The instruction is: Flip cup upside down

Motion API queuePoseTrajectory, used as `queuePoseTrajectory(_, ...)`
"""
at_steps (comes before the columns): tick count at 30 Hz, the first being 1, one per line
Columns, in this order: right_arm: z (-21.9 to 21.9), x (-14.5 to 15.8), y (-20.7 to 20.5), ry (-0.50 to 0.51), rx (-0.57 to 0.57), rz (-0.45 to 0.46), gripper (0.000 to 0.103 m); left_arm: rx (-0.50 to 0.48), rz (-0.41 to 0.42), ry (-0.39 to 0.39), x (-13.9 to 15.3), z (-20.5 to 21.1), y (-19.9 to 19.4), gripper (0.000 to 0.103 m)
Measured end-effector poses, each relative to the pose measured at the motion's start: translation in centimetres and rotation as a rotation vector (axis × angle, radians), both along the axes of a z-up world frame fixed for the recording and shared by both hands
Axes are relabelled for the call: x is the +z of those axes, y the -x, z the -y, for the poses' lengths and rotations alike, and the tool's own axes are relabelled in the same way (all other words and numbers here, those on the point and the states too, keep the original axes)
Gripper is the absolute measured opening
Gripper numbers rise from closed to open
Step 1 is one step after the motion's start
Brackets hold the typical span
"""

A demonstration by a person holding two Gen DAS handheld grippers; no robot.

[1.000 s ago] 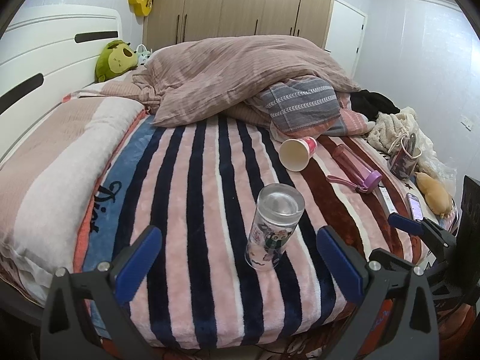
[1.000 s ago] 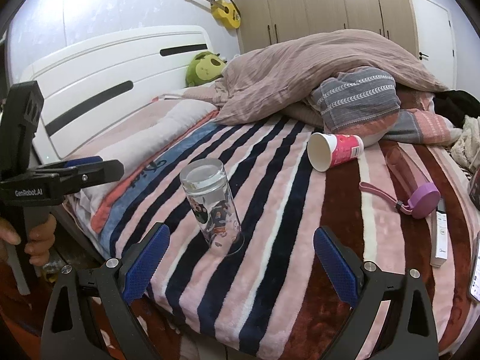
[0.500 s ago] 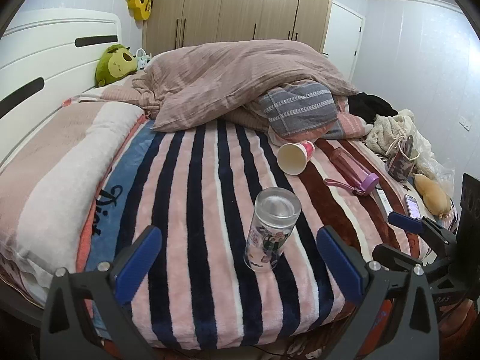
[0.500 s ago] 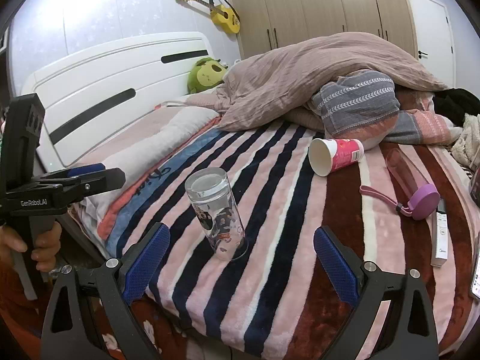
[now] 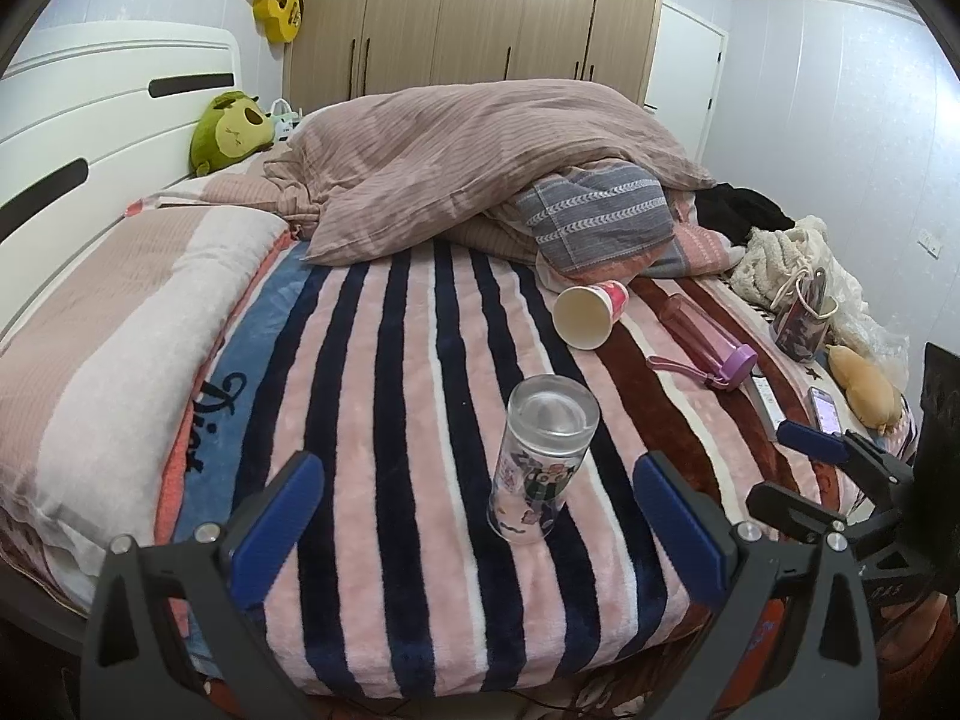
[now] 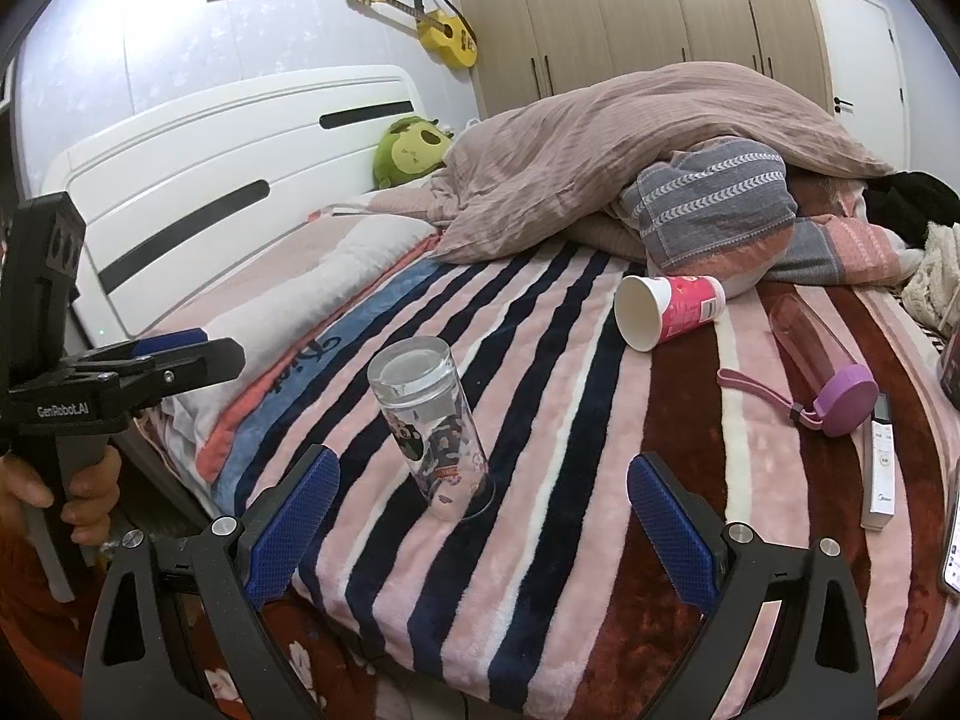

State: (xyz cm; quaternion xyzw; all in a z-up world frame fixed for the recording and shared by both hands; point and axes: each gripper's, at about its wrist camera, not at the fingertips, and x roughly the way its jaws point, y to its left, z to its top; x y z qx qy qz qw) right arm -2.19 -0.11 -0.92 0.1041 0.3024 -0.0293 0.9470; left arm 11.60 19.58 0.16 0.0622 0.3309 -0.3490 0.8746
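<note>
We have our left gripper (image 5: 474,525) and right gripper (image 6: 483,525) both hovering at the foot of the bed, fingers spread wide and holding nothing. The clear glass cup with cartoon print (image 5: 543,459) stands on the striped plush blanket (image 5: 384,396) just ahead, between the fingers but untouched. It looks already inverted, though we cannot be sure. If not, our next move is closing in on its sides without tipping it on the soft surface.
</note>
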Motion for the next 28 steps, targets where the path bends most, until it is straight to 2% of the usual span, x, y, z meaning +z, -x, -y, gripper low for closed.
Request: queuePoseTrajectory(28, -0.33, 0.13, 0.72, -0.012, -0.029, 0.003, 0.097, -0.008, 0.013, 0.001, 0.32, -0.26, 0.27, 0.103)
